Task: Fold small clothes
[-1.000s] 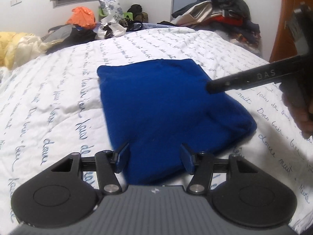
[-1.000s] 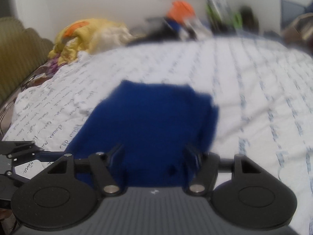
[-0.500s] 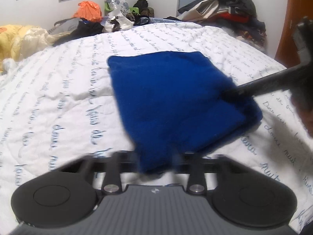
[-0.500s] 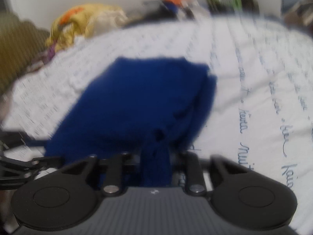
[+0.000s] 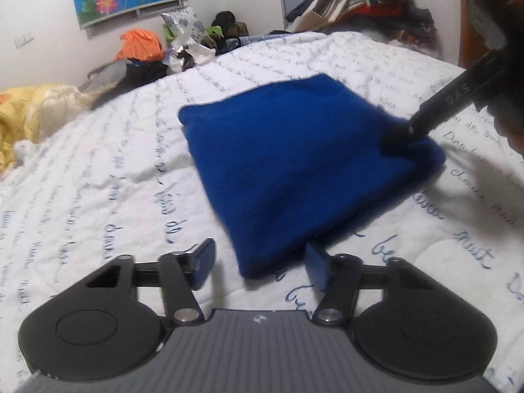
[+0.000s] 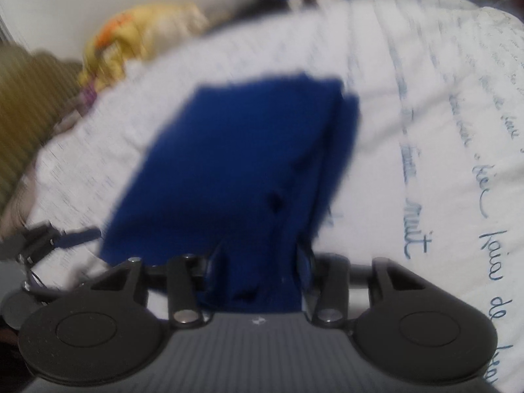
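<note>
A folded blue garment (image 5: 301,163) lies on the white bedspread (image 5: 98,180) with blue script. My left gripper (image 5: 258,267) is open, its blue pads on either side of the garment's near corner, not gripping it. My right gripper (image 6: 258,265) has the garment's edge (image 6: 229,170) between its fingers, with the jaws partly apart; the view is blurred. In the left wrist view the right gripper's finger (image 5: 435,114) rests on the garment's right side.
A yellow quilt (image 5: 29,114) lies at the bed's left edge. Orange and dark clothes (image 5: 140,52) pile at the far side, more clothes (image 5: 360,3) at the far right. A wooden door (image 5: 471,32) stands at right. A striped sofa (image 6: 23,114) is left of the bed.
My left gripper closed on the garment's near corner, then opened and let it go. My right gripper's jaws narrowed on the right edge, then spread partly. The garment shifted right and further away.
</note>
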`<state>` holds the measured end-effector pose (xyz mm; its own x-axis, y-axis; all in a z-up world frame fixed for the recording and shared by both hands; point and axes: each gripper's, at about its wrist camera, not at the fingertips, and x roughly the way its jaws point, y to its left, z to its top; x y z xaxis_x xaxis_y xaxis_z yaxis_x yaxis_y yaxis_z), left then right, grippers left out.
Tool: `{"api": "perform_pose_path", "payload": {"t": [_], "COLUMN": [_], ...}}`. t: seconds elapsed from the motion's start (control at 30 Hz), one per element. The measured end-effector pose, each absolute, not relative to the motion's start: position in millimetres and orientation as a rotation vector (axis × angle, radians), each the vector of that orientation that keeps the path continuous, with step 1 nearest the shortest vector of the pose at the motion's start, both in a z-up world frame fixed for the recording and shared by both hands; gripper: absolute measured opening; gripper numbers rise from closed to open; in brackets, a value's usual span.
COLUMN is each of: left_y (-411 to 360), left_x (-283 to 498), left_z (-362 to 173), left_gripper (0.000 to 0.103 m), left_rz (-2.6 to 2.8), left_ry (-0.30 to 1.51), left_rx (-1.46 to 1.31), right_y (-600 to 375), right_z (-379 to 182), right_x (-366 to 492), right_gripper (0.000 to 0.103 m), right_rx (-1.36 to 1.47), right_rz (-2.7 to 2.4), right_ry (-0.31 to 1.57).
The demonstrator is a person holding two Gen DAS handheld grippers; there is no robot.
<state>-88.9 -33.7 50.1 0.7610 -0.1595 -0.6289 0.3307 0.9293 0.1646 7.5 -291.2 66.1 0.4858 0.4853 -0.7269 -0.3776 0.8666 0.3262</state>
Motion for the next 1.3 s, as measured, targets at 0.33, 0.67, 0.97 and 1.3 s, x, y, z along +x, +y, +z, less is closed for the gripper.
{"api": "perform_pose_path", "payload": {"t": [0.33, 0.67, 0.97, 1.3], "left_y": [-13.4, -7.2, 37.6, 39.2], "left_x": [-97.8, -92.8, -90.2, -20.2], "left_z": [47.1, 39.8, 52.5, 50.7], "left_gripper": [0.023, 0.074, 0.091, 0.041], "left_rz": [-0.239, -0.261, -0.304, -0.463], "left_ry": [0.645, 0.636, 0.689, 0.939], "left_rx": [0.191, 0.095, -0.207, -0.583], "right_y": [-288.8, -303.7, -319.3, -336.3], "right_z": [67.7, 90.9, 74.9, 45.7], "right_x": [0.3, 120.3, 124.5, 26.7], "right_gripper": [0.014, 0.057, 0.018, 0.09], "right_rx": [0.067, 0.257, 0.326, 0.643], "right_rz": [0.624, 0.41, 0.377, 0.626], "right_ry": [0.936, 0.877, 0.853, 1.069]}}
